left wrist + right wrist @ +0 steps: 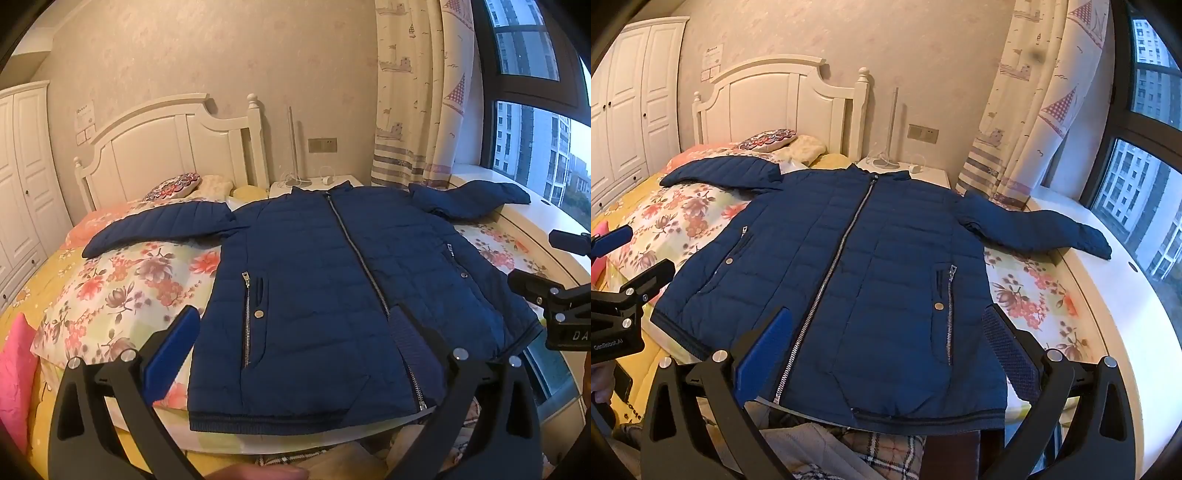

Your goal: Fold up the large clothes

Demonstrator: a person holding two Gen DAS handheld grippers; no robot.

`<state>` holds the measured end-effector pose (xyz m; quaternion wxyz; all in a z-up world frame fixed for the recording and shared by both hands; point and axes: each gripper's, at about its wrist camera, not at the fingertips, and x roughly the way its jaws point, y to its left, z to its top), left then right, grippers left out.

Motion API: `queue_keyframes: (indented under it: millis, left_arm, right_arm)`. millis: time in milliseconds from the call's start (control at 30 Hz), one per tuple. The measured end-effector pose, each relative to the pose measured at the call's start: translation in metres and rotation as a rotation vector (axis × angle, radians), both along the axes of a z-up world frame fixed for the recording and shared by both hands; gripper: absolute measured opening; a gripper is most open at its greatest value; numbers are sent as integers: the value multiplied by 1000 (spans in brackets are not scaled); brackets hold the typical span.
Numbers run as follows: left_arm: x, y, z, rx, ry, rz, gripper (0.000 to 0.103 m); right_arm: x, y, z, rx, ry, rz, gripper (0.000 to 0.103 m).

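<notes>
A navy quilted jacket (332, 280) lies flat and zipped on the bed, front up, collar toward the headboard, both sleeves spread out sideways. It also shows in the right wrist view (849, 266). My left gripper (295, 343) is open and empty, hovering above the jacket's hem. My right gripper (886, 343) is open and empty, hovering above the hem on the window side. The right gripper shows at the right edge of the left wrist view (543, 266). The left gripper shows at the left edge of the right wrist view (631, 254).
The bed has a floral quilt (122, 291) and a white headboard (173, 147). A pink cushion (14, 373) lies at the left. A white nightstand (317, 182) holds a lamp. A window sill (1137, 314) runs along the right. A wardrobe (22, 184) stands at the left.
</notes>
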<state>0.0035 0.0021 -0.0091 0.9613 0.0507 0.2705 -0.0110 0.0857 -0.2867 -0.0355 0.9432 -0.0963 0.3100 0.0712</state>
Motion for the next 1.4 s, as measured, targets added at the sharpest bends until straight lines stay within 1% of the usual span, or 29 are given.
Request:
queue_keyframes:
  millis: [633, 933, 1400]
  left_arm:
    - [2, 10, -6, -2, 10, 8, 101]
    - [0, 9, -8, -1, 11, 11, 101]
    - [1, 10, -12, -1, 23, 13, 101]
  right_arm:
    - [0, 0, -2, 1, 2, -1, 99]
    - [-1, 1, -8, 2, 8, 1, 99]
    - [0, 1, -8, 3, 9, 0, 99]
